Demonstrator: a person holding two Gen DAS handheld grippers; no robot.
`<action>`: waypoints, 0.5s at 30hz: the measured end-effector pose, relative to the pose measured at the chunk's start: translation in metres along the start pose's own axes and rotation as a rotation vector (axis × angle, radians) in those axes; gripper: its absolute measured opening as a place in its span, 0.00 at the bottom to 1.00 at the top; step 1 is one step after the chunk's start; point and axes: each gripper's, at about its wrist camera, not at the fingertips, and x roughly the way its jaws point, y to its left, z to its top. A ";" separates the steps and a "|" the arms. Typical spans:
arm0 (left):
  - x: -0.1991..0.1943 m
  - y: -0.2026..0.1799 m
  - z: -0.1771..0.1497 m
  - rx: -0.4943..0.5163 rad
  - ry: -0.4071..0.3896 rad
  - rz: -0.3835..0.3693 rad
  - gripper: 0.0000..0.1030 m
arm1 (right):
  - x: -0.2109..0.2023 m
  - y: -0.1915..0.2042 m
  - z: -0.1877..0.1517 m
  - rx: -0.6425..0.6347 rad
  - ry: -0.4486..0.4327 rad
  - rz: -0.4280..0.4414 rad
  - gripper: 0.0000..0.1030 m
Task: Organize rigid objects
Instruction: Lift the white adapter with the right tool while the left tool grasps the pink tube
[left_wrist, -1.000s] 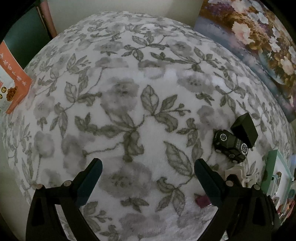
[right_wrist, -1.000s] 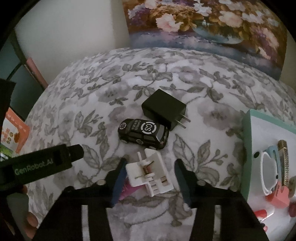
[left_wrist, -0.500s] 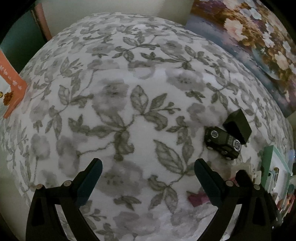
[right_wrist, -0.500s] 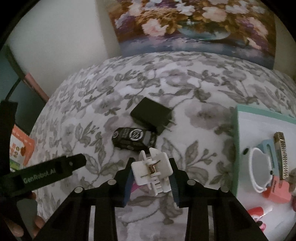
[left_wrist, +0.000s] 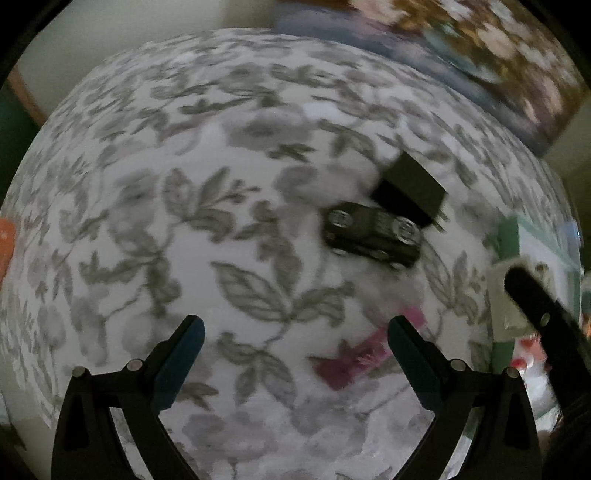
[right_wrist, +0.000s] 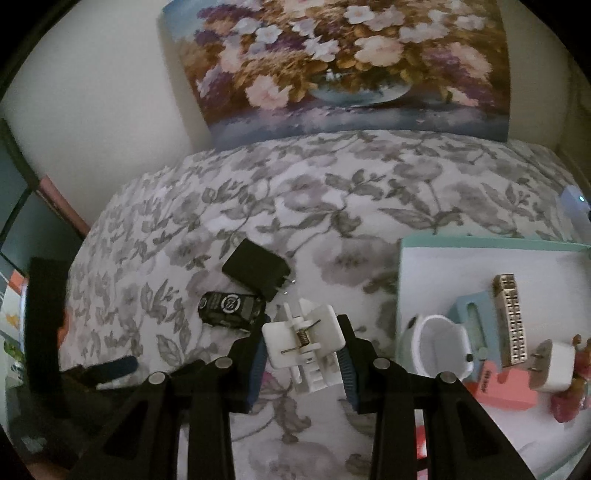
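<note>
My right gripper is shut on a white spring clip, held above the floral blanket just left of the tray. Behind it lie a black toy car and a black charger plug, touching each other. In the left wrist view the car and the charger lie ahead to the right. My left gripper hangs open over the blanket with nothing between its fingers. A pink flat piece lies by its right finger. The clip shows at the right edge.
A white tray with a mint-green rim at the right holds several small items, among them a white ring-shaped piece, a gold bar and a white plug. A flower painting leans on the wall behind. An orange box lies at the far left.
My right gripper closed on the white clip and lifted it off the blanket, rightward. My left gripper, still open, slid right, so the car and the pink piece are nearer.
</note>
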 end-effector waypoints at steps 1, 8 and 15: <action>0.002 -0.005 -0.001 0.016 0.004 -0.002 0.96 | -0.002 -0.002 0.001 0.004 -0.003 0.002 0.37; 0.012 -0.036 -0.008 0.104 0.030 -0.017 0.90 | -0.012 -0.014 0.005 0.021 -0.014 0.002 0.37; 0.021 -0.052 -0.015 0.131 0.054 -0.007 0.61 | -0.014 -0.024 0.004 0.037 -0.007 -0.005 0.36</action>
